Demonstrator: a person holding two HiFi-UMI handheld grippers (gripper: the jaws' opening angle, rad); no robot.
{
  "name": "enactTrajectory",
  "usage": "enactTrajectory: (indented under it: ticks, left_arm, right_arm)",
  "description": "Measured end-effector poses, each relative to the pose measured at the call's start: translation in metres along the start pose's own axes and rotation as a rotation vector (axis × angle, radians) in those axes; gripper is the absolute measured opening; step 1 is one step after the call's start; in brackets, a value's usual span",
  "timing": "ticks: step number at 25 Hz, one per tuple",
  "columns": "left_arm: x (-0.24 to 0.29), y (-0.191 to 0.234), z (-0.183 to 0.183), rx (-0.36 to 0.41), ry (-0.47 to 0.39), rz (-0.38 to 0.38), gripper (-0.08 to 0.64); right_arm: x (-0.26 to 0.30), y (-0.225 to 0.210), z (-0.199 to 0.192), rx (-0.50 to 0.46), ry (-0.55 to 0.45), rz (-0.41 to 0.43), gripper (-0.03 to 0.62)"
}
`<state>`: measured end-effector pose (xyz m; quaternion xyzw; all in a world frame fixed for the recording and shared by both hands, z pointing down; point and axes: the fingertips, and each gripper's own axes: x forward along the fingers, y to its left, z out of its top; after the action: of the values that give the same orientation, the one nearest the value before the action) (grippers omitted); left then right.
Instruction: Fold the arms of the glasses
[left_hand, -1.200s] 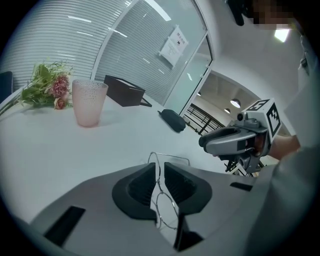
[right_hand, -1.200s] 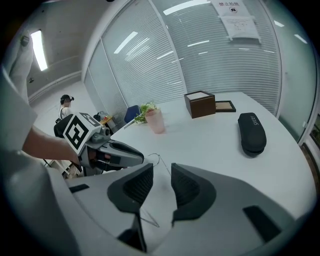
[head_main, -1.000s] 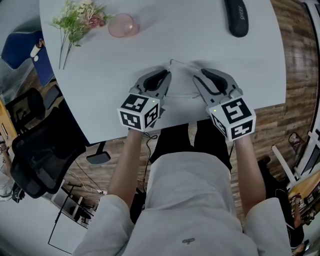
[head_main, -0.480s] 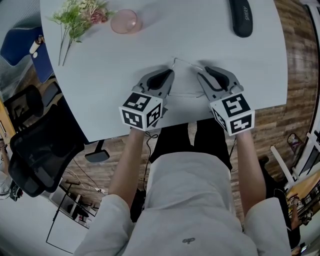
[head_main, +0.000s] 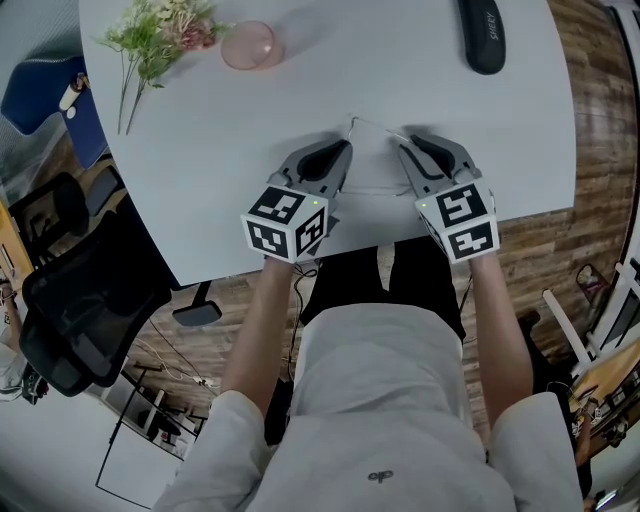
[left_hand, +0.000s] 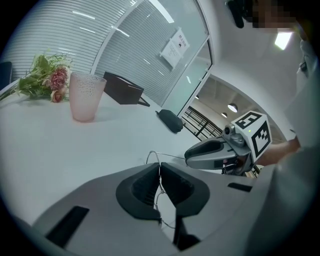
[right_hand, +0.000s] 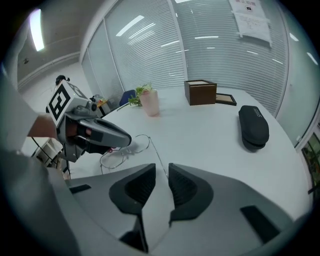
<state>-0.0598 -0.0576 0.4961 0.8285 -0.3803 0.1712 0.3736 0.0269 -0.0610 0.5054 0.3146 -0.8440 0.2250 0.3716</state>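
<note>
Wire-framed glasses (right_hand: 140, 145) held between two grippers at the middle of the surface's (head_main: 300, 90) near edge.
Left gripper (left_hand: 160, 172) is pressed together on the thin frame, the wire running straight through its pads. Right gripper (right_hand: 162, 175) stands slightly spread, with one arm of the glasses reaching into the narrow gap between its jaws; whether the arm touches a pad cannot be told. Toward the far left corner lie a flower sprig (head_main: 160, 30) and a pink cup (head_main: 250, 45) — a black glasses case (head_main: 481, 35) rests toward the far right corner.
</note>
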Motion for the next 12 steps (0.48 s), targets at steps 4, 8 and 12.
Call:
enactTrajectory:
  ticks: [4, 8, 12]
  left_arm:
    - [-0.0004, 0.0004, -0.0004, -0.006, -0.002, -0.004, 0.028]
    - [-0.0014, 0.0019, -0.0005, -0.018, -0.014, -0.005, 0.027]
    - [-0.0022, 0.0017, -0.0019, -0.029, -0.018, -0.004, 0.028]
  right_arm:
    - [0.0021, 0.0003, -0.0077, -0.126, 0.052, -0.048, 0.081]
    - [0.0035, 0.0011, -0.0087, -0.126, 0.050, -0.049, 0.055]
    - [0.0030, 0.0016, -0.0088, -0.104, 0.049, -0.045, 0.048]
